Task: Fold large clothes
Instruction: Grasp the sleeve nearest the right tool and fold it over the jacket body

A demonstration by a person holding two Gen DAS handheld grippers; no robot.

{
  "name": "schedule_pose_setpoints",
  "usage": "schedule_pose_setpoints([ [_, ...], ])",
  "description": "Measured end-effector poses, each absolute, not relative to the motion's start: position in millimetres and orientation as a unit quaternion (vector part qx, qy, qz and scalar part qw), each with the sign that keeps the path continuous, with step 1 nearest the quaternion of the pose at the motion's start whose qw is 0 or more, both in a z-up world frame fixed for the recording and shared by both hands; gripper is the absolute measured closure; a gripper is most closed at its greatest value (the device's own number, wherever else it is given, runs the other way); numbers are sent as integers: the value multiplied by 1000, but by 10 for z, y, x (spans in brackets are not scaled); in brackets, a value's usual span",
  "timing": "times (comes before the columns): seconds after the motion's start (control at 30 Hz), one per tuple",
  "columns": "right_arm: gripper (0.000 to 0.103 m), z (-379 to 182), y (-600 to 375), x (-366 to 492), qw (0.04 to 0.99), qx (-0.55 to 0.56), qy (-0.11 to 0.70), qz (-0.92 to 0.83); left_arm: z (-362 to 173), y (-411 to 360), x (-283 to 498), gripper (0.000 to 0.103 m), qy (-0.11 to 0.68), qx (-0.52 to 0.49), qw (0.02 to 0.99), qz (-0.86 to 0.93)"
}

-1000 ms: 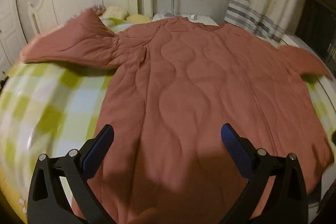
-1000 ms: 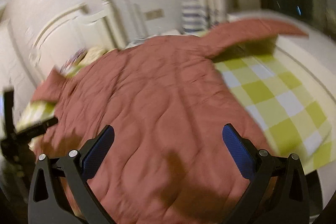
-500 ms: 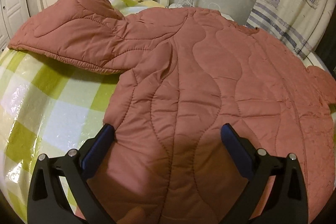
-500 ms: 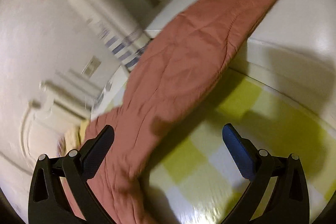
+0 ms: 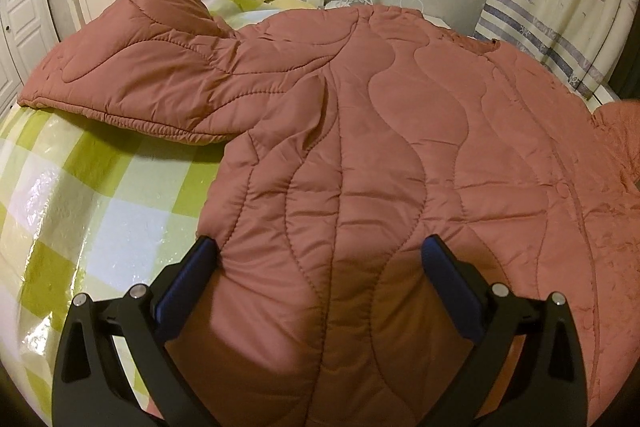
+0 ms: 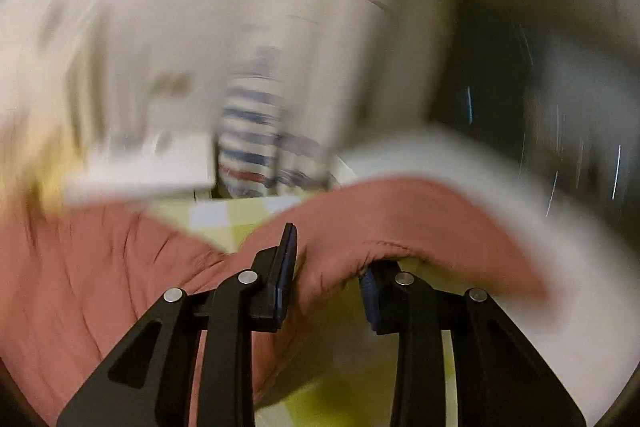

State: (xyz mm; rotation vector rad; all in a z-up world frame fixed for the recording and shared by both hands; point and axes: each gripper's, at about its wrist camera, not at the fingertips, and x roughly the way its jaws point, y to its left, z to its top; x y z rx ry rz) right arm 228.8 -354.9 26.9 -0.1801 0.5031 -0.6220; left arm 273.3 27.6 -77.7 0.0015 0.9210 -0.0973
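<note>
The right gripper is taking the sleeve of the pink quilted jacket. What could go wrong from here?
1. The right gripper is closing on a thick bunch of sleeve; the padded fabric may slip out when lifted.
2. The left gripper is open over the jacket body, holding nothing, so pulling the sleeve may drag the whole jacket across the checked sheet.

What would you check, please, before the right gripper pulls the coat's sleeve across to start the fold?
1. Sleeve between the right gripper pads: ok, jaws closing on it.
2. Grip firm: cannot tell, view blurred.
3. Left gripper open over the coat hem: ok, holding nothing.
4. Coat body flat on the checked bedspread: ok, a few wrinkles.
5. Other sleeve spread out: ok.
</note>
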Motion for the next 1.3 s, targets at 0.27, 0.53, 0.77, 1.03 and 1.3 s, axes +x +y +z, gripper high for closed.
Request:
schedule_pose_setpoints([
  [0.27,44,-708,-1930,2387,843,-378,354,-148,-778,314,2723,2,440,-10,896,-53],
  [0.53,15,-253,-3242,1557,918,158,363,-32,-781,335,2723,2,439,-13,897,-55],
  [0.77,25,-885,-4550,1091,763,595,250,-14,-780,335,2717,2,439,-10,897,-54],
  [1.03,80,-594,-4449,1696,820,517,219,-112,-776,337,2710,2,438,-13,897,-55],
  [1.3,82,686,-2030,1625,984,-117,132,-16,-777,354,2718,2,437,-16,898,-57],
])
